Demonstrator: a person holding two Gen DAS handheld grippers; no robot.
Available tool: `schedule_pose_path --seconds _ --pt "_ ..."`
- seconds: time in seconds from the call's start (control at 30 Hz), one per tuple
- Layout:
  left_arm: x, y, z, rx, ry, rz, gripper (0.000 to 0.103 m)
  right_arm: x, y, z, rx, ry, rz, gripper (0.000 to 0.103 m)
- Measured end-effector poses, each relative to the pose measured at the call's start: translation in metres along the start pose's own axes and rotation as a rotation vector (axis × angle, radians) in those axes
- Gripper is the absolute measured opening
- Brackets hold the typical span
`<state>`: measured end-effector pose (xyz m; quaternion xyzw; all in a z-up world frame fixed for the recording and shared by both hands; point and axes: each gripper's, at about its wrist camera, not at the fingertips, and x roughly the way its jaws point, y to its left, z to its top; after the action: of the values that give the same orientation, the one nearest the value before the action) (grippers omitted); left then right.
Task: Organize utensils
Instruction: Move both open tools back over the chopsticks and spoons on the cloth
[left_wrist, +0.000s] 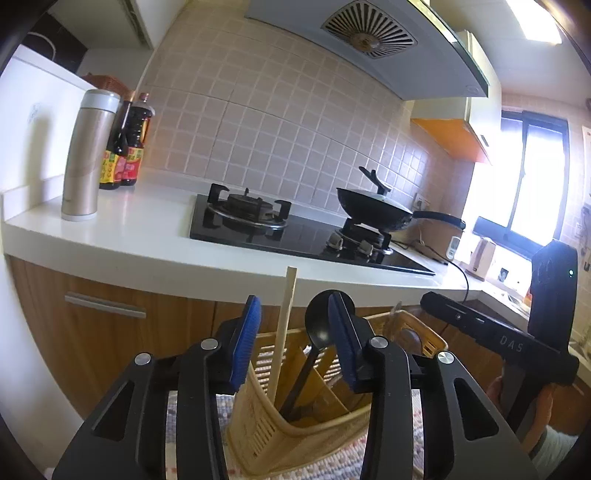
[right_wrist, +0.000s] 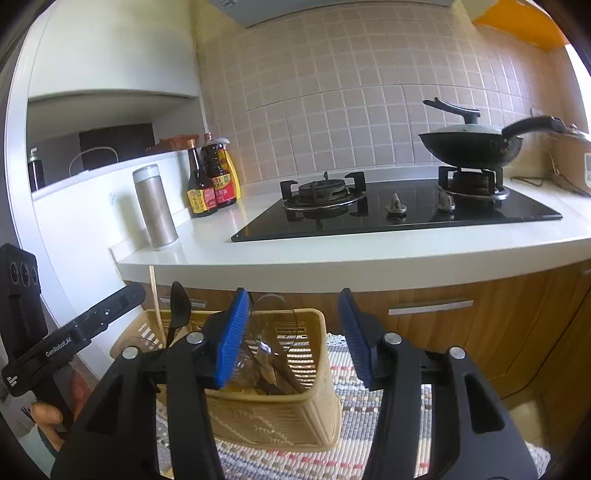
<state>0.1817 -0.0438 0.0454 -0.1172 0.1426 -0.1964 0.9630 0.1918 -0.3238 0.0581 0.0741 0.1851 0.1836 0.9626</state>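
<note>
Left hand-held gripper (left_wrist: 293, 332) wide open, empty, above a tan basket (left_wrist: 295, 439) on a woven mat (left_wrist: 369, 465); wooden chopstick (left_wrist: 282, 325) and black spoon (left_wrist: 319, 332) upright inside, between the blue pads. Counter (left_wrist: 129, 229) with stove (left_wrist: 295, 232) behind.

Right hand-held gripper (right_wrist: 291, 334) equally spread, holding nothing, over the same basket (right_wrist: 280, 413); more utensils (right_wrist: 273, 365) in its near compartment, chopstick (right_wrist: 153, 295) and spoon (right_wrist: 179, 306) farther left.

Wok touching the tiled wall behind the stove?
Apart. The right wrist view shows the wok sitting on its burner, with bare countertop between stove and tiled wall.
</note>
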Motion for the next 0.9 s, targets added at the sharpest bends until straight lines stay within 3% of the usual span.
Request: schedule_pose_path --seconds 0.1,0.3,0.6,0.7,0.9 --pt "-0.004 -0.002 0.003 0.004 0.014 -0.013 0.045 -0.01 -0.002 0.002 0.033 0.001 0.002 0.047" --pt "-0.031 -0.008 0.012 -0.002 0.013 -0.046 0.045 -0.041 0.005 0.008 0.03 0.022 -0.01 0.047" --pt "-0.106 -0.033 0.03 0.032 -0.033 -0.074 0.05 -0.094 0.024 0.008 0.029 0.086 -0.02 0.047" --pt "-0.123 -0.041 0.028 0.054 -0.015 -0.047 0.053 -0.106 0.03 0.002 0.027 0.154 -0.035 0.047" --pt "-0.14 -0.043 0.0 0.05 0.148 -0.035 0.053 -0.112 0.037 -0.035 0.013 0.373 -0.062 0.047"
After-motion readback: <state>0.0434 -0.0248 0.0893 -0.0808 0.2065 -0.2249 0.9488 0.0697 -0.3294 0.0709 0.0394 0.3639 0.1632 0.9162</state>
